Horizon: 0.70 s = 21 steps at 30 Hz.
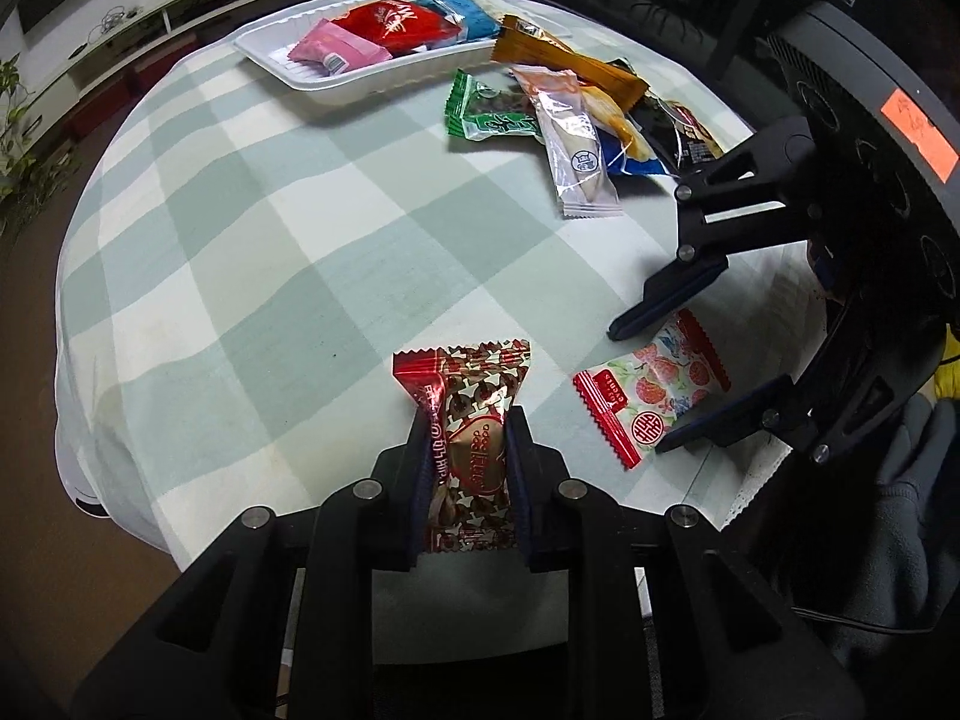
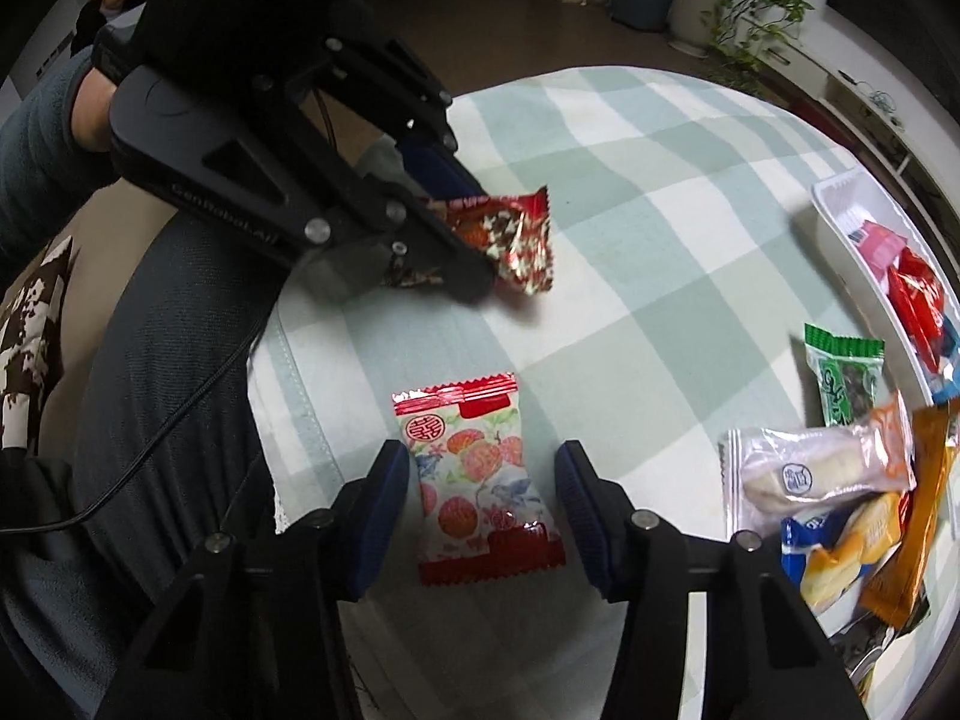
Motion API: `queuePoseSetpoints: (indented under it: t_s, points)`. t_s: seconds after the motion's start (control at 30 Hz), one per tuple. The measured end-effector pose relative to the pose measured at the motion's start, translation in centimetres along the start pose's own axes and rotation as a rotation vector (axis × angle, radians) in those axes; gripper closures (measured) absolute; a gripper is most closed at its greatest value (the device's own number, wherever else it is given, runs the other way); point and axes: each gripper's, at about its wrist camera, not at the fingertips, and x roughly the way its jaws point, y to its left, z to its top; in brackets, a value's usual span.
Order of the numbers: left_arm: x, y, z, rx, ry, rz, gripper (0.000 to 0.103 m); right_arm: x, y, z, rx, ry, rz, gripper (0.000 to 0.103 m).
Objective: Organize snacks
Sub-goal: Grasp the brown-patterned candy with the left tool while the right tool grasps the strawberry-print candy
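My left gripper point(image 1: 463, 420) is shut on a red and gold candy packet point(image 1: 468, 420) and holds it above the checked tablecloth; it also shows in the right wrist view point(image 2: 510, 240). My right gripper point(image 2: 477, 468) is open, with its fingers on either side of a white packet with red fruit print point(image 2: 480, 480) that lies flat on the cloth. The same packet point(image 1: 654, 390) shows in the left wrist view between the right gripper's fingers point(image 1: 666, 300). A white tray point(image 1: 336, 81) at the far side holds a pink, a red and a blue packet.
A loose pile of snacks lies beside the tray: a green packet point(image 1: 486, 111), a clear wrapped pastry point(image 1: 579, 156), an orange bar point(image 1: 564, 60), and blue and dark packets. The table's rounded edge runs close on my side. A person's legs are by the table point(image 2: 168, 360).
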Motion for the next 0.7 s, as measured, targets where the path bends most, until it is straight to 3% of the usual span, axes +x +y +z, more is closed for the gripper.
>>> queuePoseSetpoints:
  t_s: [0.2,0.4,0.7]
  points:
    - [0.3,-0.3,0.0,-0.021,-0.013,-0.009,0.083,0.0,-0.3,0.2,0.038,0.010,0.012,0.066]
    - [0.4,-0.7,0.9,-0.045,-0.039,-0.016,0.083,-1.2,-0.6,-1.2,0.112,-0.037,0.009,0.069]
    - [0.0,-1.5,2.9,-0.080,-0.093,-0.027,0.083,-4.7,-2.9,-5.0,0.322,-0.181,0.018,0.069]
